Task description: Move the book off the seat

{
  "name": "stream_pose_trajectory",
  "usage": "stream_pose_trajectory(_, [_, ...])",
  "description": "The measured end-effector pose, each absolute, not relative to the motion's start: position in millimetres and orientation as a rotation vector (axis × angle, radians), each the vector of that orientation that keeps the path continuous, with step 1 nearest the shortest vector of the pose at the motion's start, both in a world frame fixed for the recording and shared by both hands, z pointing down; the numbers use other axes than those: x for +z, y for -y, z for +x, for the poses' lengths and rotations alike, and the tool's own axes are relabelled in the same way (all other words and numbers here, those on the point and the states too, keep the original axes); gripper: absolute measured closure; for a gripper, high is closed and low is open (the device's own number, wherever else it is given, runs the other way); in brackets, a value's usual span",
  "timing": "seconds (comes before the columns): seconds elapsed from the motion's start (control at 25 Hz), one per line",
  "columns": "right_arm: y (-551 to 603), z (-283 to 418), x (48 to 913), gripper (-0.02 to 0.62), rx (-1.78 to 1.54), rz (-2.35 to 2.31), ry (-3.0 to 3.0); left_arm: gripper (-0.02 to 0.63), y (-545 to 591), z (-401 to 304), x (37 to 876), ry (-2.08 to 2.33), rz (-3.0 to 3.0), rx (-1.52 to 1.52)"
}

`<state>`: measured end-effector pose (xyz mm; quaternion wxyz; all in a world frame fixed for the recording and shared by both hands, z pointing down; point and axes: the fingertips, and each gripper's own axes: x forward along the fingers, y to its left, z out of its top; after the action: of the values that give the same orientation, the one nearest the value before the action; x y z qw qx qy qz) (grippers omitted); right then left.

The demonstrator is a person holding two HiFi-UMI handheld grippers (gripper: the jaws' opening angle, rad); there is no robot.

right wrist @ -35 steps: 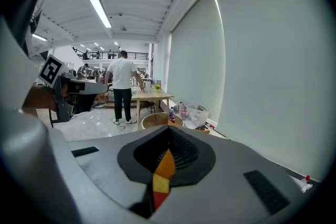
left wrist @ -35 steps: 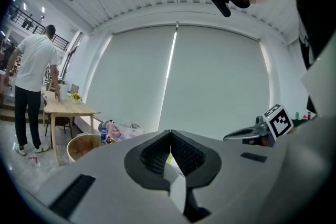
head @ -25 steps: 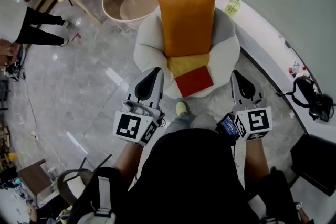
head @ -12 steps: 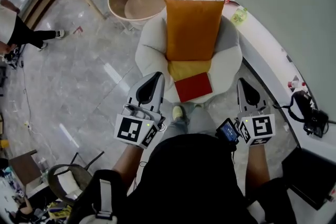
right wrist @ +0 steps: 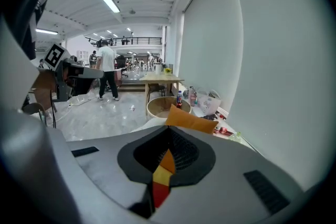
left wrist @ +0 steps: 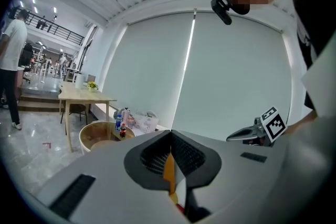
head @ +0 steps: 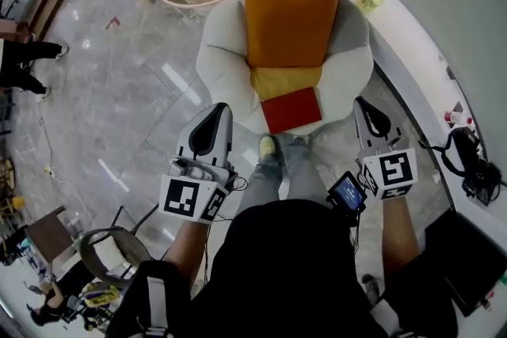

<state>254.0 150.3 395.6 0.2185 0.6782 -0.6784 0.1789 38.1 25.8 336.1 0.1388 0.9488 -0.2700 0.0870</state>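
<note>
Red book (head: 292, 110) lies flat at the front of the white armchair (head: 222, 67) seat, touching the yellow cushion (head: 283, 81) below the orange cushion (head: 289, 16). Left gripper (head: 219, 108) and right gripper (head: 360, 103) flank the book without touching it. Both have jaws closed together, nothing held.

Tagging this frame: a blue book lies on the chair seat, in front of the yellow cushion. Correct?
No. The book is red, not blue; the head view shows it. It does lie on the chair seat, in front of the yellow cushion.
</note>
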Motion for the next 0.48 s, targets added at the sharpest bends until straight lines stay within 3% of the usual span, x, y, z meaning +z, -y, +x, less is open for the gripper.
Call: stream_pose_trajectory(0.48, [-141, 311, 520, 0.583, 0.658, 1.692, 1.918, 0.592, -13, 81, 425, 0.815, 2.673, 0.469])
